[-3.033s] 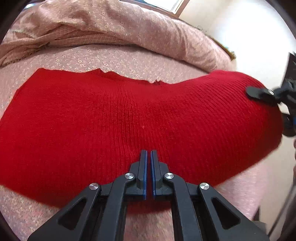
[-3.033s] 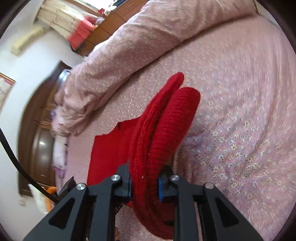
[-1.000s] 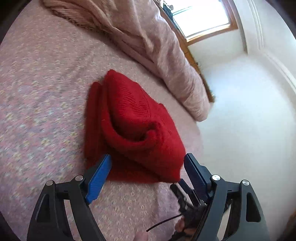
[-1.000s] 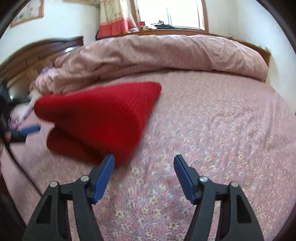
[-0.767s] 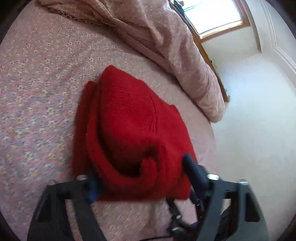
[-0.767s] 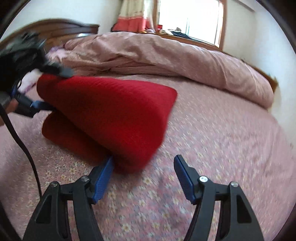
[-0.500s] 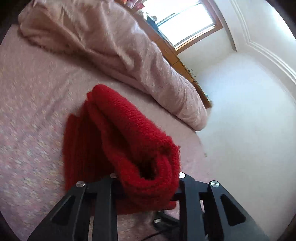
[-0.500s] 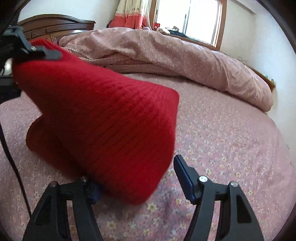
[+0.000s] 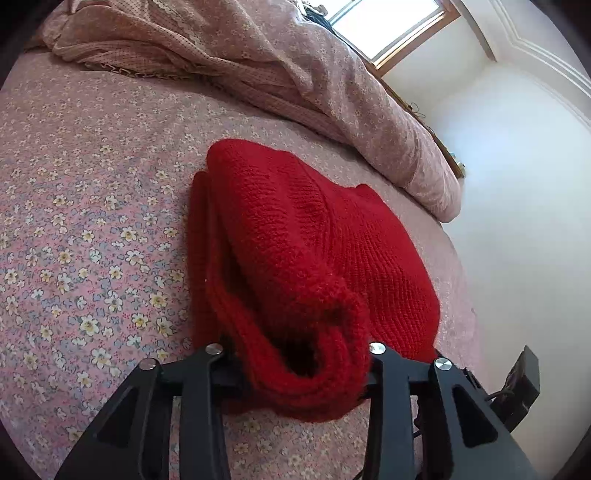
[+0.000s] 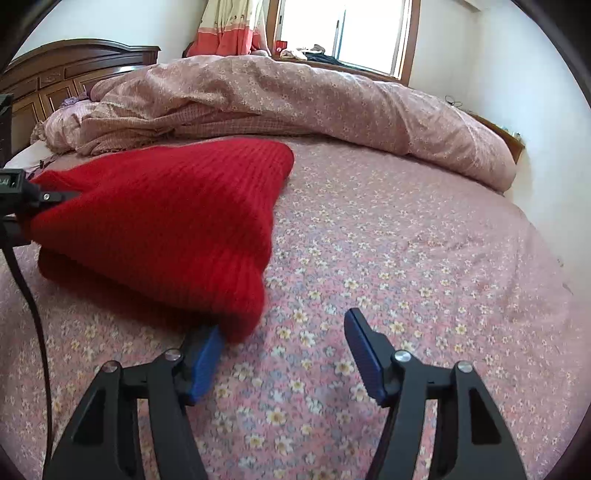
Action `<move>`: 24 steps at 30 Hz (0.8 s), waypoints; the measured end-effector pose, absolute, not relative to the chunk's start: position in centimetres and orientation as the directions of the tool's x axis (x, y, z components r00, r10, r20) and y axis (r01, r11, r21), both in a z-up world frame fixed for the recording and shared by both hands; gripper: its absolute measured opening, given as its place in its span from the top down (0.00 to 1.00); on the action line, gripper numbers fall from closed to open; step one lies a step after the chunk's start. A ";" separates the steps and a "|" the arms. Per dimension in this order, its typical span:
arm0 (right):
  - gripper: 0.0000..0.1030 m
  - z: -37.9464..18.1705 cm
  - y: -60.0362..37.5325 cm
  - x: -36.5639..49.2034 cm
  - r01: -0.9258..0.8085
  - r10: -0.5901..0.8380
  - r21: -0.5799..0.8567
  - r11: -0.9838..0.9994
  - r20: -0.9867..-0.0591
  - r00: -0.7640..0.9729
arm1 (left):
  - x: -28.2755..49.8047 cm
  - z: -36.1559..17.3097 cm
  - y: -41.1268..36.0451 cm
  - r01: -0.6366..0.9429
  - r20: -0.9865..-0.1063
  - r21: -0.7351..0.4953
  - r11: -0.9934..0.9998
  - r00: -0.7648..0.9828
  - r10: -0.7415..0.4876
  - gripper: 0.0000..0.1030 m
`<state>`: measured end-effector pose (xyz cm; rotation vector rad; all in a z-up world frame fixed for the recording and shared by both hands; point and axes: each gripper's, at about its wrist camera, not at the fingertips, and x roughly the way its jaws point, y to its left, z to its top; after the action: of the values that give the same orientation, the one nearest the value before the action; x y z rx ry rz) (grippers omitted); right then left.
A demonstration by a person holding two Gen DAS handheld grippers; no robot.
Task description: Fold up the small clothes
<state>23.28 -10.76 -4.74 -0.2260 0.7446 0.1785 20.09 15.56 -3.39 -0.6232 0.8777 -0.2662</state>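
Note:
A folded red knit sweater (image 9: pixel 295 236) lies on the flowered pink bedsheet (image 9: pixel 74 221). My left gripper (image 9: pixel 299 354) is shut around the thick rolled near end of it; its jaws are opening, and the wool fills the gap and hides the pads. From the right wrist view that end (image 10: pixel 55 192) is held slightly above the sheet at the left edge. My right gripper (image 10: pixel 284 325) stands open over the sheet. The sweater's near corner (image 10: pixel 240 317) overlaps its left blue pad (image 10: pixel 203 354); nothing is between its fingers.
A bunched pink quilt (image 10: pixel 295 99) lies across the far side of the bed. A dark wooden headboard (image 10: pixel 66 70) stands at the back left, with a window (image 10: pixel 369 33) behind. A black cable (image 10: pixel 33 314) hangs at the left. White wall lies past the bed's right edge (image 9: pixel 517 184).
My left gripper went from wide open beside the sweater to closed around its rolled end, raised it, then lowered it a little. My right gripper let go earlier and stays open.

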 end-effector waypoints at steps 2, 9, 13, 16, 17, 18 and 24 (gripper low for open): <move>0.36 -4.4 -11.0 22.5 -0.258 0.091 -0.134 0.957 -0.704 0.704 | 19.4 -2.8 16.1 -0.042 -0.648 -0.597 0.801 0.614 -0.451 0.67; 0.83 1.0 -12.0 21.0 -0.338 0.230 -0.060 0.939 -0.619 0.751 | 14.7 4.3 15.5 0.023 -0.559 -0.418 0.908 0.782 -0.276 0.60; 1.00 2.8 -9.8 23.9 -0.433 0.343 -0.009 0.901 -0.595 0.727 | 16.1 6.3 13.9 0.123 -0.473 -0.403 0.907 0.820 -0.322 0.60; 1.00 3.4 -8.0 25.7 -0.480 0.450 0.106 0.871 -0.563 0.693 | 18.1 5.5 12.4 0.161 -0.461 -0.411 0.897 0.813 -0.357 0.63; 1.00 3.3 -7.5 26.4 -0.486 0.463 0.121 0.866 -0.561 0.686 | 19.2 4.7 12.0 0.134 -0.493 -0.390 0.911 0.805 -0.330 0.73; 1.00 3.1 -6.7 27.0 -0.484 0.456 0.116 0.867 -0.574 0.680 | 20.2 3.7 11.6 0.099 -0.542 -0.364 0.926 0.786 -0.297 0.85; 1.00 -1.5 -4.6 28.1 -0.503 0.435 0.121 0.856 -0.693 0.574 | 21.7 -1.5 12.4 -0.006 -0.714 -0.367 0.930 0.643 -0.277 0.97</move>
<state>28.12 -4.57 -1.48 -0.0931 0.7858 0.5501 21.69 12.45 -1.52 -0.3541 0.8632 -0.1580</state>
